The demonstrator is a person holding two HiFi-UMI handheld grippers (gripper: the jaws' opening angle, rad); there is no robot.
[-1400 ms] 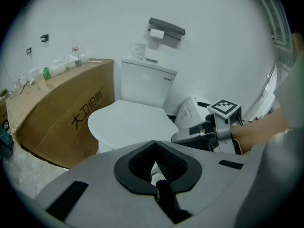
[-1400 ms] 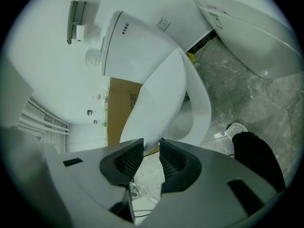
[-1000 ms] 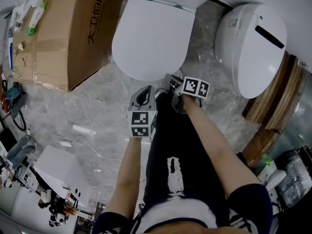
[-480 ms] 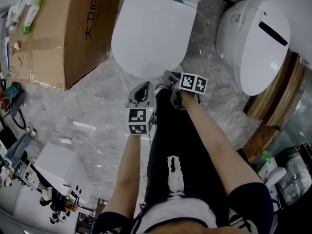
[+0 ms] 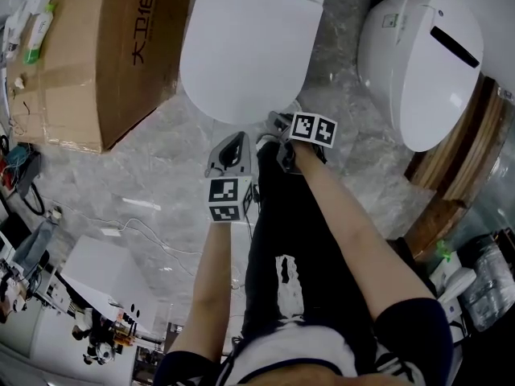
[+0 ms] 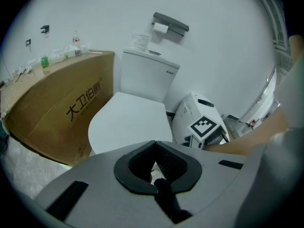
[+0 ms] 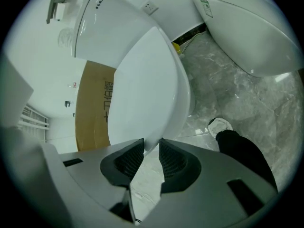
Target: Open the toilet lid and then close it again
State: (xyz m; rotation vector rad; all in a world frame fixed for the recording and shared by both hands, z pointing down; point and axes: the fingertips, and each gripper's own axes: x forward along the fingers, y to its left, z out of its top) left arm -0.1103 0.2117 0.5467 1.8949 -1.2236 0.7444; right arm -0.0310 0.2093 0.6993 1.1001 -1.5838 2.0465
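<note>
The white toilet lid (image 5: pixel 241 47) lies closed on the bowl, at the top middle of the head view. My right gripper (image 5: pixel 275 121) is at the lid's front edge. In the right gripper view it (image 7: pixel 151 140) is open by a narrow gap, and the rim of the lid (image 7: pixel 147 89) dips between its tips; whether they touch it I cannot tell. My left gripper (image 5: pixel 236 139) hangs just short of the bowl's front, shut and holding nothing. From the left gripper (image 6: pixel 154 144) the lid (image 6: pixel 128 120) lies ahead, below the cistern (image 6: pixel 147 75).
A large cardboard box (image 5: pixel 96 55) stands left of the toilet. A second white toilet (image 5: pixel 422 63) sits at the right, beside wooden boards (image 5: pixel 451 175). Cables (image 5: pixel 137 232) trail over the marble floor. My black-trousered leg (image 5: pixel 282 240) and shoe (image 7: pixel 219 126) are below the grippers.
Both grippers have moved a little forward toward the toilet's front edge. The right one now has the lid's rim at its tips. The lid has stayed down.
</note>
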